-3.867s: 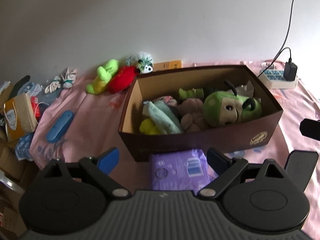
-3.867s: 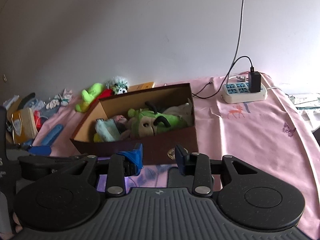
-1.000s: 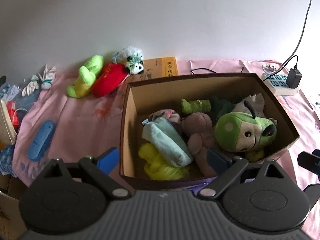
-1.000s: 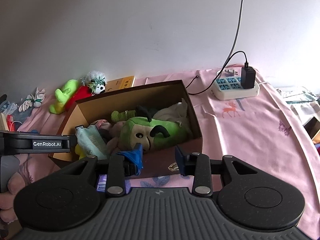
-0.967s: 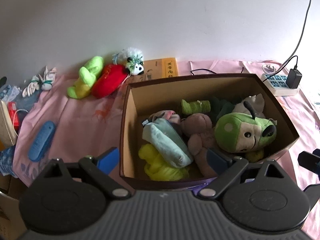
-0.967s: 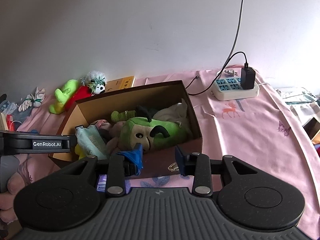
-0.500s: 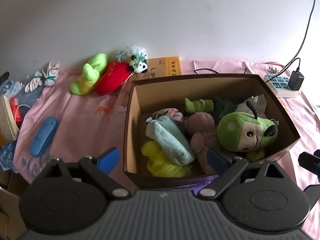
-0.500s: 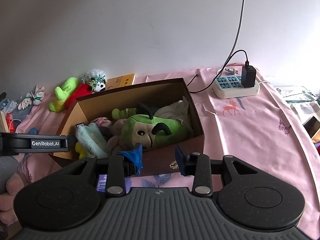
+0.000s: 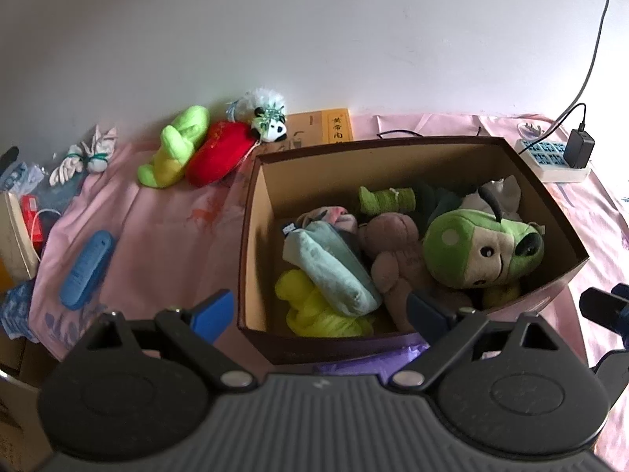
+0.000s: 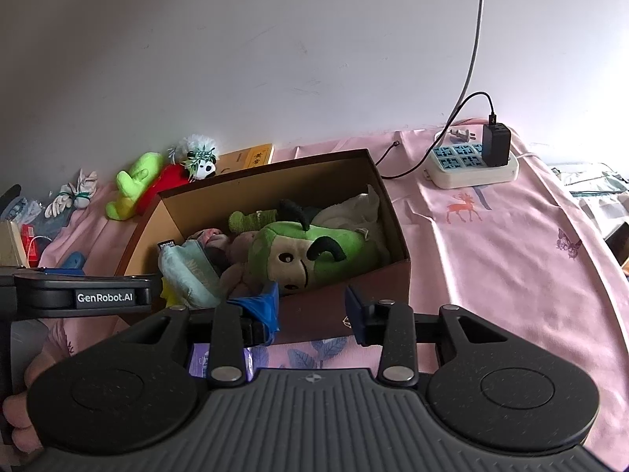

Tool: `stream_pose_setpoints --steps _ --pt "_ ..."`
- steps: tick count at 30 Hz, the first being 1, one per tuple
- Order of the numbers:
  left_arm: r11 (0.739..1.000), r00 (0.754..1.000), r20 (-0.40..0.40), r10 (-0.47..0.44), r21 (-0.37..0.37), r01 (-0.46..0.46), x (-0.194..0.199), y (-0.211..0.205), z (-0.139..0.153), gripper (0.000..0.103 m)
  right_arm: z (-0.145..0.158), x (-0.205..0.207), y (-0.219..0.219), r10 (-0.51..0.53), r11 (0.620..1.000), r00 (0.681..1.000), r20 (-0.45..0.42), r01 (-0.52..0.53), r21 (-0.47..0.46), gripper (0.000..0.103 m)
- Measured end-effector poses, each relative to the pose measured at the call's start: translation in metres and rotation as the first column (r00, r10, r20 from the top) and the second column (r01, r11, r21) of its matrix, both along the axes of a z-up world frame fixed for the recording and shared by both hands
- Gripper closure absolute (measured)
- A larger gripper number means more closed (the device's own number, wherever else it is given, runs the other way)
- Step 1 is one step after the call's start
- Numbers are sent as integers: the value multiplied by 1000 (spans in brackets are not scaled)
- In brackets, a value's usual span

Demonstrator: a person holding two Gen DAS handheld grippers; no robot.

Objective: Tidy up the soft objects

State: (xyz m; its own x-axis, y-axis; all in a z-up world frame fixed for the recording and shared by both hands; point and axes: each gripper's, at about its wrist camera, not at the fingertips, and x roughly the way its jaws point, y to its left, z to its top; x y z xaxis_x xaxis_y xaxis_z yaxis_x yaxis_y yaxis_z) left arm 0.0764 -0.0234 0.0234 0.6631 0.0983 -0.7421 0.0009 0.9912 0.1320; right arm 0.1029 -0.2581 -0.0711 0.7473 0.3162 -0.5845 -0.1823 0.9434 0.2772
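Now my left gripper (image 9: 320,308), spread empty, sits nearer the lime plush (image 9: 173,147) left-behind the box (image 9: 245,244); right gripper (image 10: 312,308) likewise.

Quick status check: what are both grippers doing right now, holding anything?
Left gripper: open, holding nothing.
Right gripper: open, holding nothing.

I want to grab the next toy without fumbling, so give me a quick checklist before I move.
1. Left hand-held gripper open and holding nothing: ok.
2. Right hand-held gripper open and holding nothing: ok.
3. Toys outside the box: lime plush, red plush, panda: ok.
4. Free space in the box, back left corner: ok.
5. Path to the red plush clear of the blue remote: ok.
6. Firmness of the red plush: cannot tell.
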Motion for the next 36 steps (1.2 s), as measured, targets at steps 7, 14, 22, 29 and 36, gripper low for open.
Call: stream_pose_setpoints --steps 7,14,22,29,36 --pt "1000 1000 0 12 -2 -12 1 -2 -2 9 -2 0 2 -6 1000 1000 -4 6 -16 82" --pt "999 999 -2 32 -12 -32 2 2 -4 9 -6 3 7 13 1000 1000 -16 -13 -20 81" --pt "999 999 -6 39 -11 -39 2 4 -9 9 -9 2 11 17 999 1000 -11 -17 -39 81" --pt "999 999 -8 31 -25 -31 4 2 -10 9 -11 5 11 10 999 1000 -11 -10 -50 80" --pt "999 1000 -17 26 -29 -27 5 -1 -14 9 -12 6 7 -32 998 999 14 33 -52 80"
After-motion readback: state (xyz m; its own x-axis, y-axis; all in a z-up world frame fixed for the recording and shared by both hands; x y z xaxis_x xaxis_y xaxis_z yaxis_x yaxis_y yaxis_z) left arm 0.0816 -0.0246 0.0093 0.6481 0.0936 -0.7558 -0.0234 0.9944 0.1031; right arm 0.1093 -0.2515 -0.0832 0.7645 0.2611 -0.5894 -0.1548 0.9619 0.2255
